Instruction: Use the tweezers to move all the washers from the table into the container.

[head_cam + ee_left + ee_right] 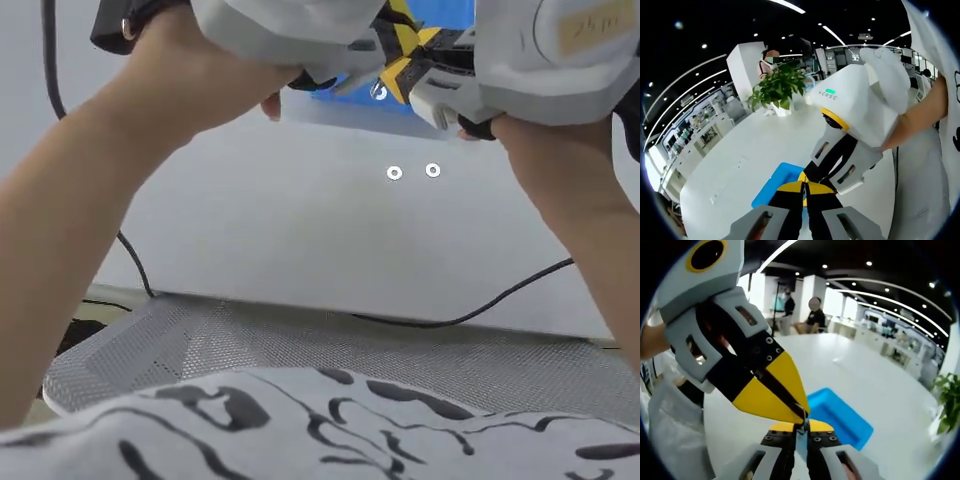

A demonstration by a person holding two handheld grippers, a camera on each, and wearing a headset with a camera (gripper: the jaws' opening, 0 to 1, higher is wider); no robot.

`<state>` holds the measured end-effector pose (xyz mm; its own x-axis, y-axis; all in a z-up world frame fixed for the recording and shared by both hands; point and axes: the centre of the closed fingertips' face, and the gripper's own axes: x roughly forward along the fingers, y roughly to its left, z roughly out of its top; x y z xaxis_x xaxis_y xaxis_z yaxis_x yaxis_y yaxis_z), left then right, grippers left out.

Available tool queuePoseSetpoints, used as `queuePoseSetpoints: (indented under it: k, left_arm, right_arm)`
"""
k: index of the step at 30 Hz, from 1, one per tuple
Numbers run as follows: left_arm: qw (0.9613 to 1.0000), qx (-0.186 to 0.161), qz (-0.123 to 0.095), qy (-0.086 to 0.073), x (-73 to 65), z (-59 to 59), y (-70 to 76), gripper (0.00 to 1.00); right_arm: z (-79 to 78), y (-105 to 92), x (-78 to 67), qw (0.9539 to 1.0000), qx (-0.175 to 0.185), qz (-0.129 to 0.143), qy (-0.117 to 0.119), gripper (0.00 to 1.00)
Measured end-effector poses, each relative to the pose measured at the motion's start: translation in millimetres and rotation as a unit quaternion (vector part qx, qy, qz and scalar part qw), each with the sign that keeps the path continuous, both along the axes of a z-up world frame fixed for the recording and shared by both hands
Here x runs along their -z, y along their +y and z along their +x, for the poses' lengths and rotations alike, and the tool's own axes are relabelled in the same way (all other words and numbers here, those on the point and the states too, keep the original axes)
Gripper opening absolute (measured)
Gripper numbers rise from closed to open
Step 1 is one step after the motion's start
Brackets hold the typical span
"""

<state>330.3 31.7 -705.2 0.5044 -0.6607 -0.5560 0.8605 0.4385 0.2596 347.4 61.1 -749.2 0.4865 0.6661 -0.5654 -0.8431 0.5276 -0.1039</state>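
Observation:
Two small silver washers (394, 173) (432, 170) lie side by side on the white table. Behind them sits the blue container (352, 86), also seen past the jaws (774, 184) (842, 419). Both grippers hover over the container's near edge, tips touching. My left gripper (805, 197) looks shut. It enters the right gripper view from the upper left, its yellow jaws closed. My right gripper (801, 432) is shut on a thin metal piece, apparently the tweezers (378, 91); most of it is hidden.
A black cable (470, 312) runs along the table's near edge, above a grey mesh surface (300, 345). A potted plant (777, 90) stands far back on the table. People stand in the distance (815, 315).

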Motion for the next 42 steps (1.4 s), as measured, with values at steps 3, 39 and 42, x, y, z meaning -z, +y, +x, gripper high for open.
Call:
queuePoseSetpoints:
  k: [3, 39, 42]
  left_arm:
    - [0.9999, -0.007, -0.005, -0.008, -3.1, 8.3, 0.1, 0.0]
    - [0.999, -0.043, -0.004, 0.015, 49.6, 50.1, 7.4, 0.0]
    - [0.9988, -0.045, -0.01, 0.016, 48.9, 51.1, 6.9, 0.0]
  right_arm:
    - [7.4, -0.6, -1.2, 1.0, 0.005, 0.005, -0.001, 0.03]
    - [45.8, 6.4, 61.5, 0.9974, 0.054, 0.009, 0.047, 0.03]
    - [45.6, 6.1, 60.9, 0.9974, 0.055, 0.009, 0.045, 0.03]
